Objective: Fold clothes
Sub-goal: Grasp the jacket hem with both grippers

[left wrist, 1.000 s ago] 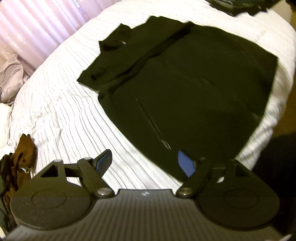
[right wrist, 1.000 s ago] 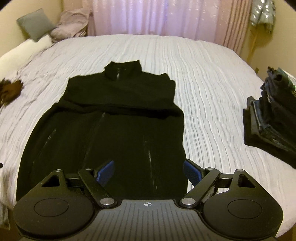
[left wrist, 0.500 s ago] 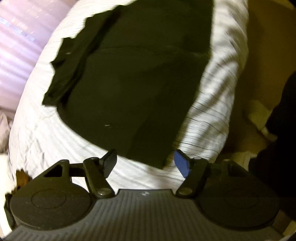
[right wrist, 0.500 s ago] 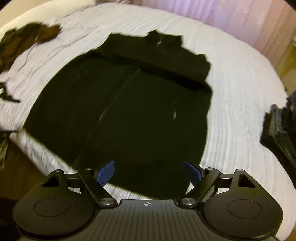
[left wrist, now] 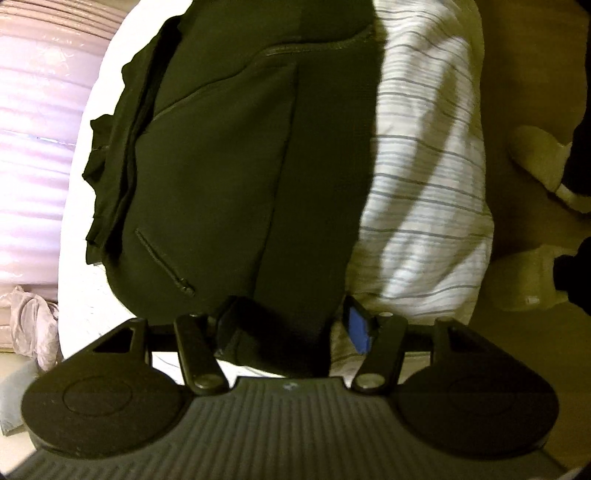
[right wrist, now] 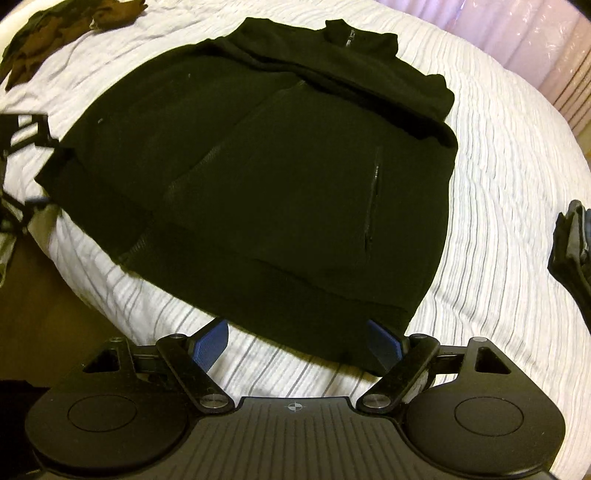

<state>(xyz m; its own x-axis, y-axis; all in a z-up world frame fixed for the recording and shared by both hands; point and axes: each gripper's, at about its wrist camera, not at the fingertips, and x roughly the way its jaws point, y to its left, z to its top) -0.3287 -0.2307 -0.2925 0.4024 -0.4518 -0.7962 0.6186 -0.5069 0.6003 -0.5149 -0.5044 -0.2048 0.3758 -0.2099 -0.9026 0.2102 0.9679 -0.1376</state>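
Note:
A black zip jacket [right wrist: 266,155] lies spread flat on the striped white bed [right wrist: 498,221], collar at the far end and hem at the near edge. My right gripper [right wrist: 298,343] is open just above the bedspread at the hem's right corner, with the blue right pad [right wrist: 384,345] touching the cloth. In the left wrist view the jacket [left wrist: 229,166] fills the middle. My left gripper [left wrist: 291,326] is open with the hem's left corner lying between its fingers. That gripper also shows as a black frame [right wrist: 22,147] at the left edge of the right wrist view.
A brown garment [right wrist: 74,22] lies at the bed's far left corner. A stack of folded dark clothes [right wrist: 572,240] sits at the right. Pink curtains [left wrist: 37,129] hang behind. Beyond the bed edge are wooden floor and a person's pale slippers [left wrist: 535,158].
Both grippers have dropped toward the jacket's hem. The left one swung over the bed edge until the hem corner came between its fingers. Both stay open.

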